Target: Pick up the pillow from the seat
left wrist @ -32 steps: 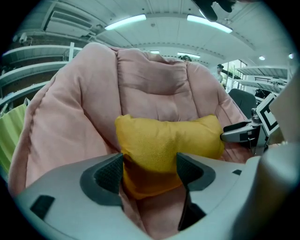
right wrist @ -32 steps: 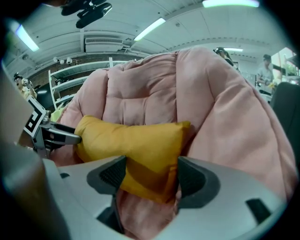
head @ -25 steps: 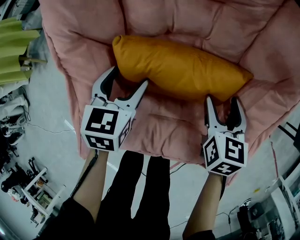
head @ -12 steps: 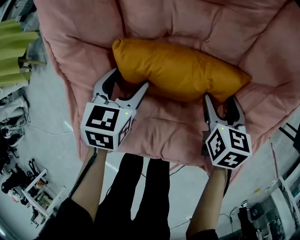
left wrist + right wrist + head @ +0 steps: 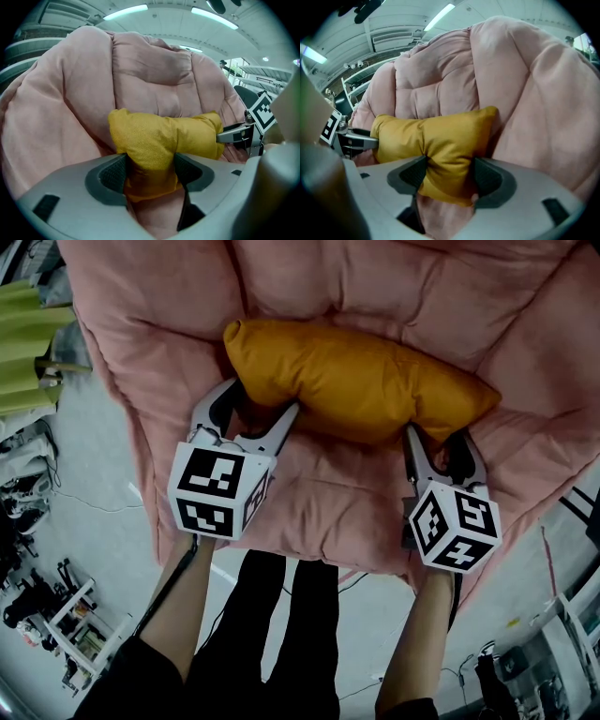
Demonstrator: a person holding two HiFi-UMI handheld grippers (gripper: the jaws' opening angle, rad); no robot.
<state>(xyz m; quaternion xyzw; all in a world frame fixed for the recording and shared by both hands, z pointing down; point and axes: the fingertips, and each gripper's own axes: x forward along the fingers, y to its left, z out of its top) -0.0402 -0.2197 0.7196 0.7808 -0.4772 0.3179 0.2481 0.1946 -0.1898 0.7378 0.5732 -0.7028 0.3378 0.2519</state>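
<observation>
With fingers (image 5: 111, 172) of left gripper (image 5: 261, 397) and right gripper (image 5: 439, 441) clamped on the pillow (image 5: 356, 376), raise both evenly off the seat (image 5: 328, 498).

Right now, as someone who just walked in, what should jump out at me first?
A mustard-yellow pillow lies across the middle of a puffy pink seat, the brightest thing in sight. The left gripper pinches the pillow's left end and the right gripper its right end. Each gripper carries a black-and-white marker cube on the side nearest the camera.
</observation>
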